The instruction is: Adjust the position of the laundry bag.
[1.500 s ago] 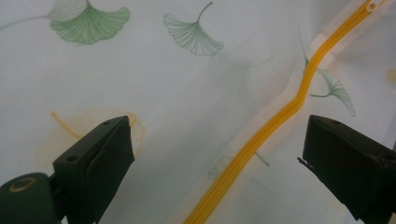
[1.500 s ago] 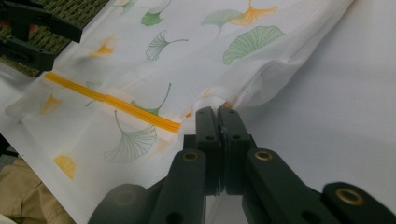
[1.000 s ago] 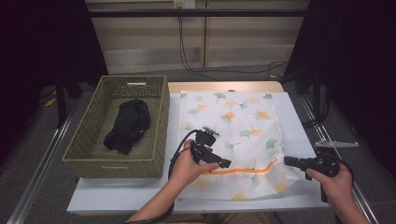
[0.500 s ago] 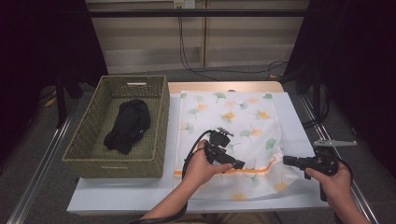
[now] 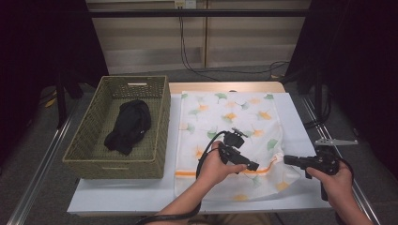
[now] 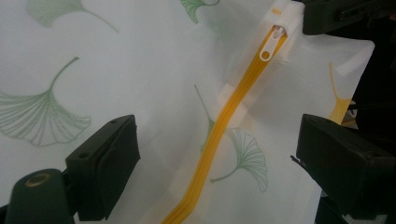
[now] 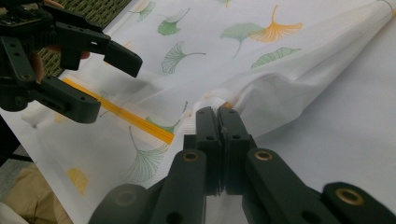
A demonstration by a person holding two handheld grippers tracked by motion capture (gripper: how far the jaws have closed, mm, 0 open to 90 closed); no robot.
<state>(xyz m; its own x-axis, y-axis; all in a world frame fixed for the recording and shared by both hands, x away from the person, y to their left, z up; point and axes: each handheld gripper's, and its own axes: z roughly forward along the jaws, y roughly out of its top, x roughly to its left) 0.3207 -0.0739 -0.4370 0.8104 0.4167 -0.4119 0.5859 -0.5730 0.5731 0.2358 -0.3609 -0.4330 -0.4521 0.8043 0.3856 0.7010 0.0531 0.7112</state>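
High view, bench: a white bench (image 5: 141,194) carried a woven basket (image 5: 84,154) at the left and a white mesh laundry bag (image 5: 230,112) printed with green and orange ginkgo leaves at the centre.
High view, basket: a dark bundled garment (image 5: 129,125) lay inside it, well apart from the bag.
High view, left gripper: the left gripper (image 5: 253,166) was held over the bag's near half, just above the orange zipper (image 5: 187,173) that ran across the bag close to its near edge.
High view, right gripper: the right gripper (image 5: 285,160) pointed left at the bag's right-hand near corner, where the fabric bunched up against its tip.
Left gripper view, jaws: the two black jaws stood wide apart with nothing pressed between them; the bag's printed mesh lay beneath the gap.
Left gripper view, zipper: the orange zipper (image 6: 224,121) ran up between the jaws to a white slider and pull tab (image 6: 271,44) at the top, beside the dark tip of the other gripper.
Right gripper view, jaws: the right gripper (image 7: 217,114) was clamped tight on a pinch of the bag's white fabric (image 7: 275,100) at the end of the zipper (image 7: 121,116), the cloth gathered in folds around the tips.
Right gripper view, other hand: the left gripper (image 7: 119,86) showed at upper left, its jaws spread above and below the zipper line without touching it.
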